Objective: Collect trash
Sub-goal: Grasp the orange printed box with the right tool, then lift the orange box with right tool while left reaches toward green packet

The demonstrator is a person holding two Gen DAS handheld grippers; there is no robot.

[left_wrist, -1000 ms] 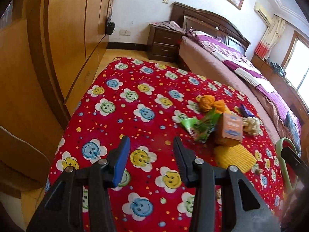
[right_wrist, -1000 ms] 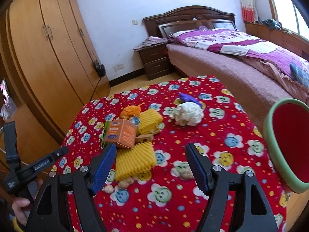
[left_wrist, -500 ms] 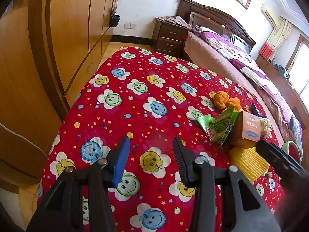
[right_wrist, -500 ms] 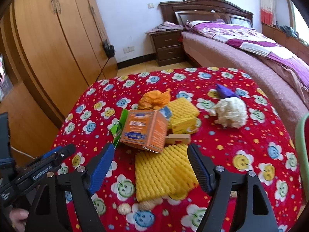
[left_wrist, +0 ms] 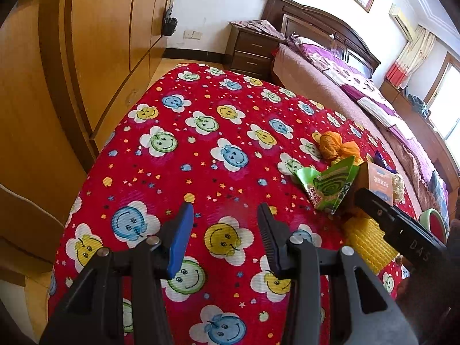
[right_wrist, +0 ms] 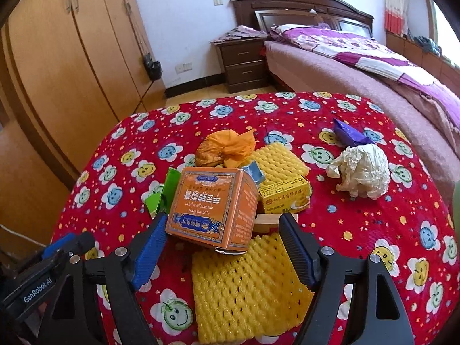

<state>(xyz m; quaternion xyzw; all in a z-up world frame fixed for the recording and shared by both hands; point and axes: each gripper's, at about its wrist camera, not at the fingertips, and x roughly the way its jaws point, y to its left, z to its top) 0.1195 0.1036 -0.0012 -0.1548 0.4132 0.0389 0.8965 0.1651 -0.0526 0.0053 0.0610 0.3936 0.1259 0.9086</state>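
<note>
Trash lies piled on a table with a red smiley cloth. An orange carton stands tilted in the middle, resting on a yellow foam net. My right gripper is open, its jaws either side of the carton's near corner, not touching. Around it lie a green wrapper, an orange plastic bag, a small yellow box, a second foam net, a crumpled white paper ball and a purple wrapper. My left gripper is open and empty over bare cloth, left of the green wrapper.
A green-rimmed red bin sits off the table's right edge. A wooden wardrobe runs along the left. A bed and a nightstand stand behind the table. A small wooden block lies beside the carton.
My right gripper has moved forward and left, closing in on the orange carton until its jaws flank it. The left gripper has drifted slightly toward the pile. Both stay open.
</note>
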